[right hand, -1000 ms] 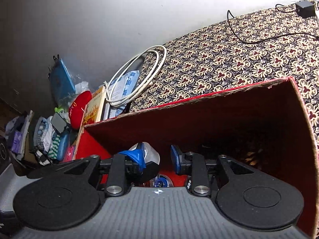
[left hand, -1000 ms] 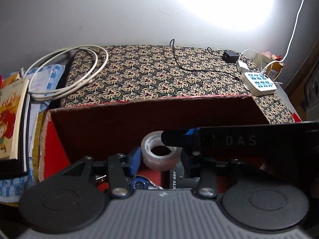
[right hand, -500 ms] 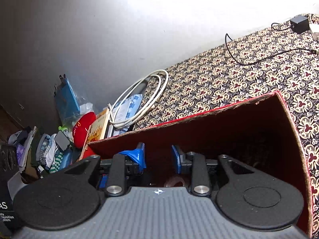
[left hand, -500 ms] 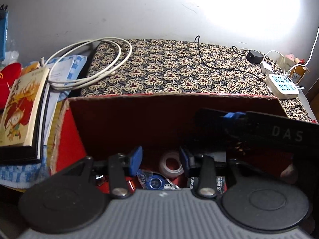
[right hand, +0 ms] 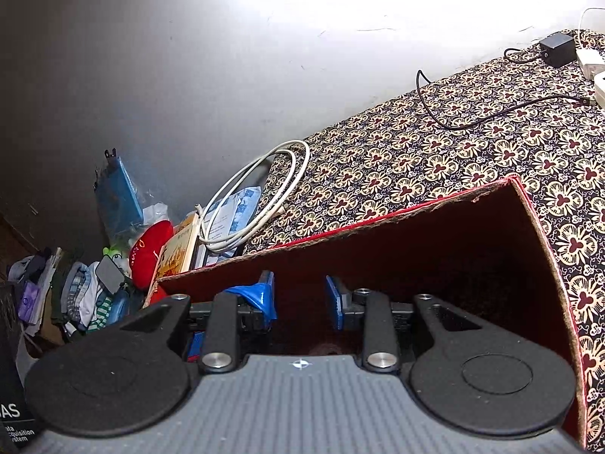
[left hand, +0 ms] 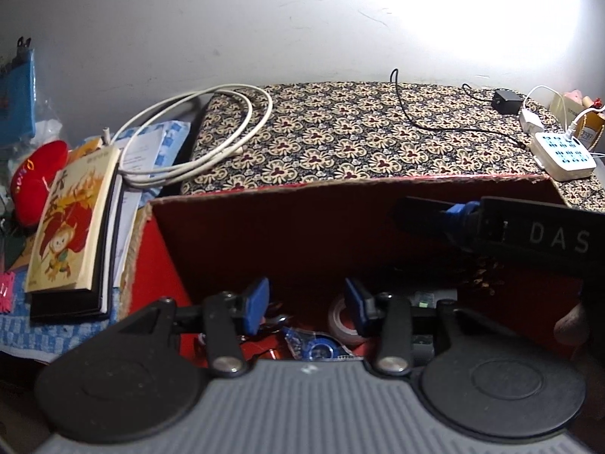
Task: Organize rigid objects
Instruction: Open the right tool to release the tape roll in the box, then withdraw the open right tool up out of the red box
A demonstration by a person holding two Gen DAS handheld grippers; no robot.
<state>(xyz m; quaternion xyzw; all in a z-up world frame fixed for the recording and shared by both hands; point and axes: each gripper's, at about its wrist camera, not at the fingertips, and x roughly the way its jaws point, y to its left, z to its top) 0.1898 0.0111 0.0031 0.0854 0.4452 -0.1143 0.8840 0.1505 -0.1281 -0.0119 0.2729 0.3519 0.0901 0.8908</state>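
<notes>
While both wrist views look down into it, the red cardboard box (left hand: 264, 242) fills the lower middle of each frame, its long axis running left to right across the left wrist view, with its far rim against the patterned cloth (left hand: 359, 140) that spreads over the upper centre. Left of the box in that view lies a picture book (left hand: 72, 234), long side running up the frame, and above it a coiled white cable (left hand: 211, 140). At the right edge sits a white power strip (left hand: 563, 155).

Entering from the right edge of the left wrist view, the right gripper (left hand: 412, 212) reaches over the box interior, pointing toward frame left; its jaws stand at a narrow gap with nothing between them, as its own view shows.

At the bottom centre, the left gripper (left hand: 307, 304) has just been opening its jaws, and they are parted with nothing pressed between the blue pads. Beyond them on the box floor lies a roll of clear tape (left hand: 342, 321), partly hidden by the right pad, beside a small blue item (left hand: 317, 348), possibly a correction-tape dispenser.
</notes>
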